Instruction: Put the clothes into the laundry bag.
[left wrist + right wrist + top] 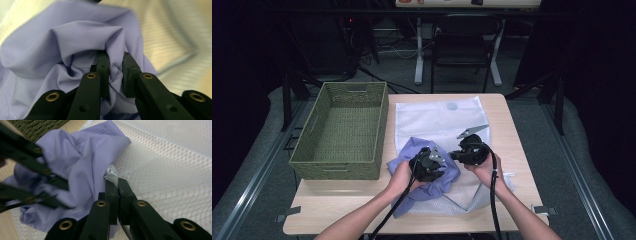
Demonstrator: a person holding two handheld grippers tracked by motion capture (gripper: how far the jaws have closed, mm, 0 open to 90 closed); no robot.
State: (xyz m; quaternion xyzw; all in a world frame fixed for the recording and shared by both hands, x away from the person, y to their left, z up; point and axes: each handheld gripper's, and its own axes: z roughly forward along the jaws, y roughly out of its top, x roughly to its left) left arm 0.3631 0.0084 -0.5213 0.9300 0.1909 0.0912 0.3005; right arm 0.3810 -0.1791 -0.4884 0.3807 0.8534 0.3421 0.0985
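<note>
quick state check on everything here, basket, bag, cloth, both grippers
green woven basket: upright on the table, nothing visible inside
white mesh bag: lying flat, its edge pinched by the right gripper
purple cloth: crumpled on the bag, pinched by the left gripper
left gripper: jaws closed on a fold of cloth
right gripper: jaws closed on the bag's grey edge

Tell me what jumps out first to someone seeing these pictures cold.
A crumpled lilac cloth lies on a white mesh laundry bag at the middle of the light wooden table, with the left gripper pinching a fold of it. The right gripper clamps the bag's edge, and an empty green woven basket sits at the left.
</note>
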